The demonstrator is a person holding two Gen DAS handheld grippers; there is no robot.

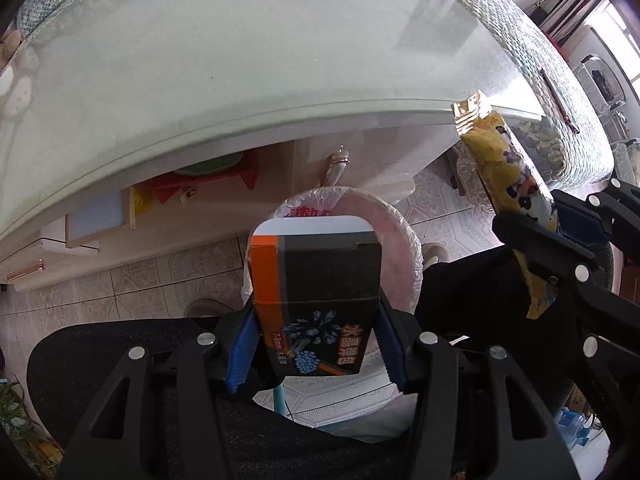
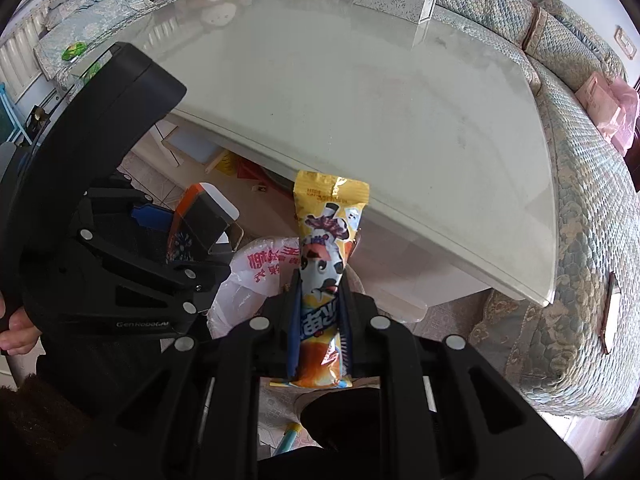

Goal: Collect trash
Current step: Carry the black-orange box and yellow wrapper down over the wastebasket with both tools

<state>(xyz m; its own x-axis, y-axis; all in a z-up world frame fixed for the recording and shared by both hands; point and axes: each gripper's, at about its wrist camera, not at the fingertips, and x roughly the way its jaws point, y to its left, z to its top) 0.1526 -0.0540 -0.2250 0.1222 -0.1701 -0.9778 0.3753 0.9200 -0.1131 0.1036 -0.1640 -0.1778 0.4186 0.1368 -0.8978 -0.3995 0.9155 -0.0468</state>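
Note:
My left gripper is shut on a black and orange cardboard box and holds it over a bin lined with a pink plastic bag on the floor. My right gripper is shut on a yellow snack wrapper with a cartoon cow, upright, just off the table's near edge. The wrapper also shows in the left wrist view, at the right, with the right gripper around it. The left gripper with the box shows at the left of the right wrist view, beside the bin bag.
A glass-topped table fills the upper part of both views. A patterned sofa curves round its far and right sides, with a white box and a pink bag on it. A red stool stands under the table.

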